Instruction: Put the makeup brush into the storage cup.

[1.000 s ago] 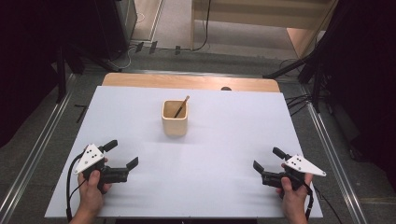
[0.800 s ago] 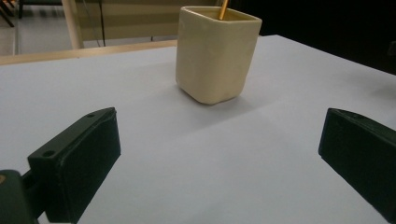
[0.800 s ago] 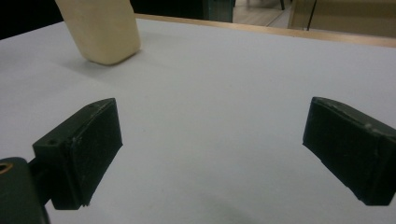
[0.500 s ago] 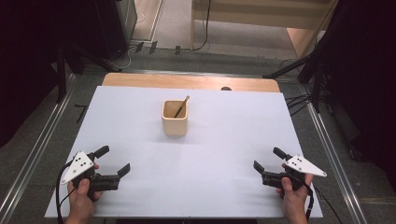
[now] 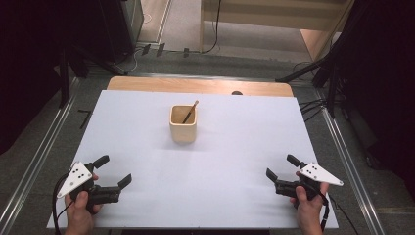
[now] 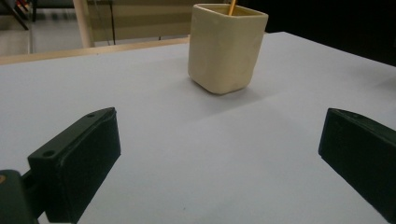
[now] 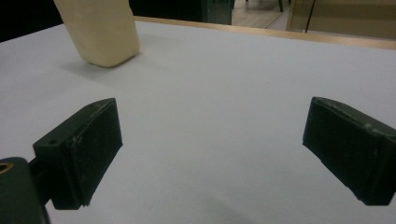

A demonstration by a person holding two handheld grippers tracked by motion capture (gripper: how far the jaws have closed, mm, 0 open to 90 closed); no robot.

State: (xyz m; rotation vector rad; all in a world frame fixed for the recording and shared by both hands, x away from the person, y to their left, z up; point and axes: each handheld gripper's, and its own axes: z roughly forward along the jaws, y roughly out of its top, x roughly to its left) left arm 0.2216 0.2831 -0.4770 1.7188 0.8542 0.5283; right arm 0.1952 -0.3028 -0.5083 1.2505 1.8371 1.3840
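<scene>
A cream square cup (image 5: 183, 124) stands upright at the middle of the white table top (image 5: 235, 147), with a thin brown stick (image 5: 190, 111) leaning inside it. My left gripper (image 5: 113, 171) rests low at the front left corner, open, nothing between its jaws. My right gripper (image 5: 282, 167) sits at the front right, also open and empty. In the left gripper view the cup (image 6: 227, 47) lies ahead, slightly left of centre, with the stick's tip (image 6: 231, 6) poking out. The right gripper view has the cup (image 7: 99, 31) at its upper left.
A wooden strip (image 5: 195, 86) borders the table's far edge, with a small dark knob (image 5: 237, 92) on it. Metal rails (image 5: 34, 161) run along both sides. Cables lie on the floor at the right (image 5: 313, 105).
My left gripper has drawn back toward the front left corner of the table and stays open. The right gripper has barely moved.
</scene>
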